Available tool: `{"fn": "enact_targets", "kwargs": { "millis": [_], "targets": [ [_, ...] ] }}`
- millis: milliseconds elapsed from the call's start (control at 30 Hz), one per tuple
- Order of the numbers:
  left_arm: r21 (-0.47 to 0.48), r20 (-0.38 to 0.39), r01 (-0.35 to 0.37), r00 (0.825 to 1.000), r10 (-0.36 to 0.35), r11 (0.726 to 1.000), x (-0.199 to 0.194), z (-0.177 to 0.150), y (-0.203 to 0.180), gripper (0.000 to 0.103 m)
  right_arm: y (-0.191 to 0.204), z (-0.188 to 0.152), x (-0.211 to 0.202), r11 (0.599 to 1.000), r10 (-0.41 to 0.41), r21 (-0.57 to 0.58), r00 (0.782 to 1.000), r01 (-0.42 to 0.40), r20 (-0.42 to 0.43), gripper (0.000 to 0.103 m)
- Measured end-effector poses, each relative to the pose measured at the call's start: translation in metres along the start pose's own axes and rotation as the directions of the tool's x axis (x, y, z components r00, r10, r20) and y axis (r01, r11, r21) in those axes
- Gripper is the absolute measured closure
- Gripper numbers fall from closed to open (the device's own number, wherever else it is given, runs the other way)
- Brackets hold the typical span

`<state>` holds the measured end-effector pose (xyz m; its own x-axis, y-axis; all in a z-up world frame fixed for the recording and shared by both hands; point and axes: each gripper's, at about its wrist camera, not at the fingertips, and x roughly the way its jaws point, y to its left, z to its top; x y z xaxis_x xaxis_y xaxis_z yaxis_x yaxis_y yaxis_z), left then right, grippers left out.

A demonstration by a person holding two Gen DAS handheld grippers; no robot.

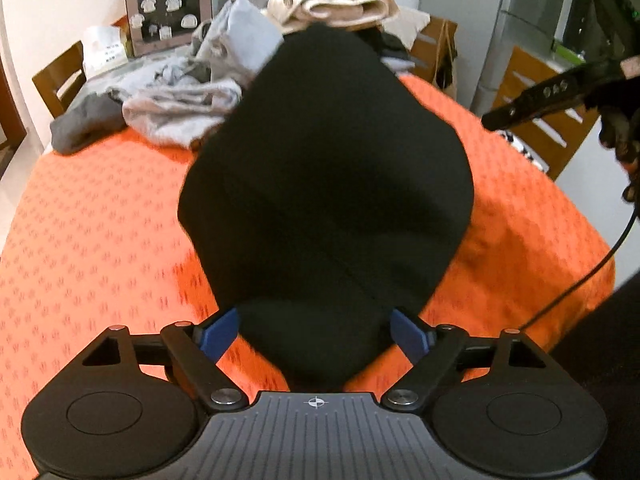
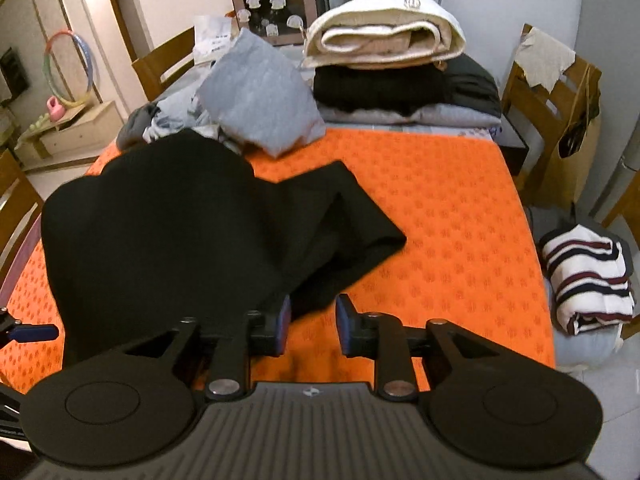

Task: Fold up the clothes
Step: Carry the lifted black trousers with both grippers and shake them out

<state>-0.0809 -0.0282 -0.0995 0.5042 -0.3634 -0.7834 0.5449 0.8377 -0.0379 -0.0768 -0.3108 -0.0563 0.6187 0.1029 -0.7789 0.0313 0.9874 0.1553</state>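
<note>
A black garment (image 1: 328,184) lies bunched on the orange tablecloth (image 1: 100,216). My left gripper (image 1: 316,330) is open, its blue pads on either side of the garment's near edge, with cloth lying between them. In the right wrist view the same black garment (image 2: 180,232) spreads across the left half of the table, one folded flap reaching toward the middle. My right gripper (image 2: 313,326) is open and empty, just above the garment's near right edge and the orange tablecloth (image 2: 440,220). The right gripper also shows at the far right of the left wrist view (image 1: 532,106).
A loose heap of grey clothes (image 2: 256,96) lies at the back left. A stack of folded clothes topped by a cream blanket (image 2: 384,28) sits at the back. A striped folded garment (image 2: 588,276) rests on a chair at right. Wooden chairs (image 2: 548,92) surround the table.
</note>
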Motion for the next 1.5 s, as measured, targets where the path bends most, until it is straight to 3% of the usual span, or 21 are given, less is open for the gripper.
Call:
{"fn": "enact_targets", "kwargs": {
  "millis": [267, 367, 400, 433, 467, 533, 633, 800, 933, 1300, 1333, 1367, 1400, 1433, 1500],
  "targets": [
    [-0.015, -0.035, 0.009, 0.999, -0.01, 1.0, 0.007, -0.018, -0.004, 0.016, -0.003, 0.005, 0.006, 0.997, 0.058, 0.061, 0.998, -0.057, -0.016, 0.067],
    [-0.005, -0.026, -0.04, 0.999, 0.04, 0.999, 0.015, -0.022, -0.006, 0.019, -0.011, 0.009, 0.012, 0.988, 0.076, 0.139, 0.997, -0.074, -0.009, 0.064],
    [-0.001, -0.019, -0.058, 0.998, 0.058, 0.998, 0.017, -0.024, -0.007, 0.029, -0.015, 0.01, 0.014, 0.982, 0.083, 0.17, 0.996, -0.081, -0.006, 0.063],
    [-0.002, -0.016, -0.089, 0.996, 0.089, 0.996, 0.019, -0.025, -0.006, 0.055, -0.02, 0.011, 0.016, 0.974, 0.092, 0.208, 0.996, -0.09, -0.001, 0.063],
    [-0.004, -0.013, -0.12, 0.993, 0.12, 0.993, 0.02, -0.026, -0.005, 0.068, -0.025, 0.013, 0.018, 0.964, 0.101, 0.248, 0.995, -0.099, 0.006, 0.063],
    [-0.055, 0.001, -0.136, 0.991, 0.137, 0.989, 0.014, -0.028, 0.004, 0.085, -0.034, 0.016, 0.023, 0.946, 0.108, 0.307, 0.994, -0.109, 0.022, 0.063],
    [-0.134, 0.047, -0.19, 0.979, 0.197, 0.973, -0.003, -0.027, 0.019, 0.091, -0.045, 0.022, 0.031, 0.92, 0.111, 0.372, 0.993, -0.119, 0.044, 0.063],
    [-0.224, 0.066, -0.29, 0.948, 0.312, 0.93, -0.029, -0.018, 0.044, 0.094, -0.06, 0.037, 0.05, 0.884, 0.125, 0.446, 0.99, -0.141, 0.065, 0.059],
    [-0.279, 0.062, -0.373, 0.912, 0.405, 0.885, -0.048, -0.009, 0.064, 0.095, -0.066, 0.045, 0.076, 0.833, 0.176, 0.523, 0.983, -0.178, 0.055, 0.054],
    [-0.377, 0.02, -0.53, 0.815, 0.578, 0.76, -0.088, 0.011, 0.123, 0.096, -0.037, 0.06, 0.167, 0.751, 0.297, 0.623, 0.954, -0.216, -0.027, 0.053],
    [-0.381, 0.017, -0.539, 0.808, 0.589, 0.751, -0.088, 0.013, 0.128, 0.096, -0.035, 0.063, 0.172, 0.746, 0.3, 0.629, 0.954, -0.217, -0.027, 0.054],
    [-0.385, 0.014, -0.548, 0.801, 0.599, 0.742, -0.088, 0.015, 0.134, 0.096, -0.034, 0.066, 0.178, 0.74, 0.309, 0.635, 0.951, -0.222, -0.027, 0.062],
    [-0.389, 0.01, -0.558, 0.794, 0.608, 0.734, -0.088, 0.016, 0.139, 0.096, -0.033, 0.07, 0.182, 0.734, 0.322, 0.638, 0.946, -0.231, -0.027, 0.075],
    [-0.393, 0.008, -0.562, 0.789, 0.614, 0.728, -0.088, 0.019, 0.145, 0.096, -0.033, 0.074, 0.186, 0.728, 0.331, 0.642, 0.943, -0.242, -0.02, 0.099],
    [-0.402, 0.004, -0.57, 0.781, 0.624, 0.717, -0.088, 0.025, 0.156, 0.096, -0.034, 0.083, 0.186, 0.713, 0.34, 0.647, 0.94, -0.269, 0.017, 0.099]
  ]
}}
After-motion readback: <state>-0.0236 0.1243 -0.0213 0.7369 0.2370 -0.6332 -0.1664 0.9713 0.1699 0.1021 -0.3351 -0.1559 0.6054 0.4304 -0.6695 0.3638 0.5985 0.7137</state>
